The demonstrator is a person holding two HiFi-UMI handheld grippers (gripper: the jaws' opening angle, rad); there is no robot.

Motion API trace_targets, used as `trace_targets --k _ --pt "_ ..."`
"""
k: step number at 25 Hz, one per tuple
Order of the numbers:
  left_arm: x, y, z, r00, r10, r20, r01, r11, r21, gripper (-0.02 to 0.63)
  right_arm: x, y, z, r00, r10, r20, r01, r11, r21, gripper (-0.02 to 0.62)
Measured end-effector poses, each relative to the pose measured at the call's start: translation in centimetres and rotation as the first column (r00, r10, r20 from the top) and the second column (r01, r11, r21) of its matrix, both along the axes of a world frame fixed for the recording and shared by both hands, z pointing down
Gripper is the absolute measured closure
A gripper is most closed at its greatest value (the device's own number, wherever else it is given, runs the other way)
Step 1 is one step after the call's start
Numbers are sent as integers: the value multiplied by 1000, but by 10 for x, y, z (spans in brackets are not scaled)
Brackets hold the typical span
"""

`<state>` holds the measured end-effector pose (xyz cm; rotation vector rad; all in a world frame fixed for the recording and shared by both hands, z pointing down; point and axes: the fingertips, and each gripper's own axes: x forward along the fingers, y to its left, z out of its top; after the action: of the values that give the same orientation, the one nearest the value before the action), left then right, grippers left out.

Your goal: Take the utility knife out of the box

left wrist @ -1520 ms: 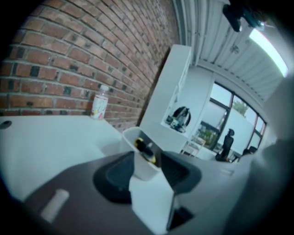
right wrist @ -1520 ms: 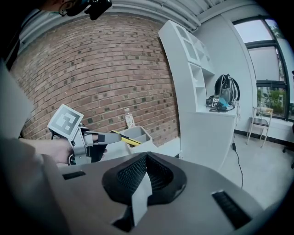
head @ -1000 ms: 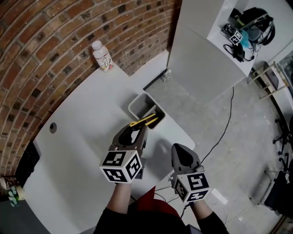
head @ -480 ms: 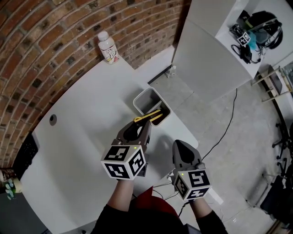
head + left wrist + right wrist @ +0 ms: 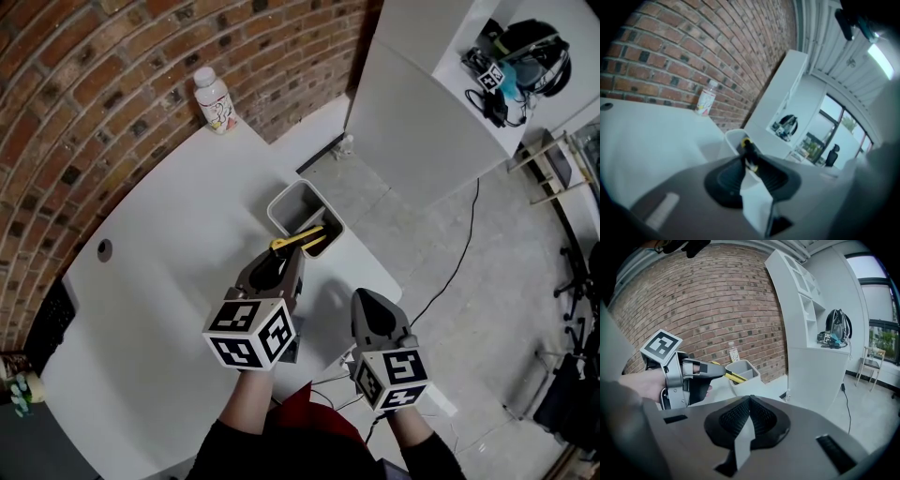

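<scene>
Now the left tool [image 5: 279, 255], just closed, grips the slim yellow utility knife [image 5: 305, 239]; right tool [image 5: 750, 398] clenched empty.

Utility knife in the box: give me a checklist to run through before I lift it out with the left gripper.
1. Grip: the left gripper has just been closing its jaws, and they pinch the near end of the yellow and black utility knife: ok.
2. Knife out of the pale grey rectangular plastic box: not ok, its far end lies inside.
3. The right gripper is shut, empty and apart from the box: ok.
4. Lift path: the small clear plastic bottle stands well away from the box: ok.
5. Blade retracted: cannot tell.
</scene>
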<state>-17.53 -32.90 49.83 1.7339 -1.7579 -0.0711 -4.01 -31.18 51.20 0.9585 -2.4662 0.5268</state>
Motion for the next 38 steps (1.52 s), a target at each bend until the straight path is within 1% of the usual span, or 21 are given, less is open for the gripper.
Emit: trace_targets --k 4,12,16,21,30,38 --pt "0 0 -4 1000 6 13 -6 1000 15 526 2 0 -4 1000 11 -6 -11 1000 6 588" --pt "0 2 -17 997 14 73 -18 998 60 532 9 -1 -11 999 44 -8 -44 999 31 588" --pt "2 3 -26 993 25 114 -35 995 89 534 13 -1 -15 998 64 -7 -64 997 43 588" --pt "5 5 -40 989 33 145 -51 991 123 534 21 0 -25 996 91 -6 -90 994 61 588" --pt "14 7 -69 979 75 192 -111 976 188 534 38 2 -48 987 160 2 -160 981 107 588" --pt "33 12 -95 961 144 236 -201 950 240 535 53 11 -67 976 218 2 -216 965 148 588"
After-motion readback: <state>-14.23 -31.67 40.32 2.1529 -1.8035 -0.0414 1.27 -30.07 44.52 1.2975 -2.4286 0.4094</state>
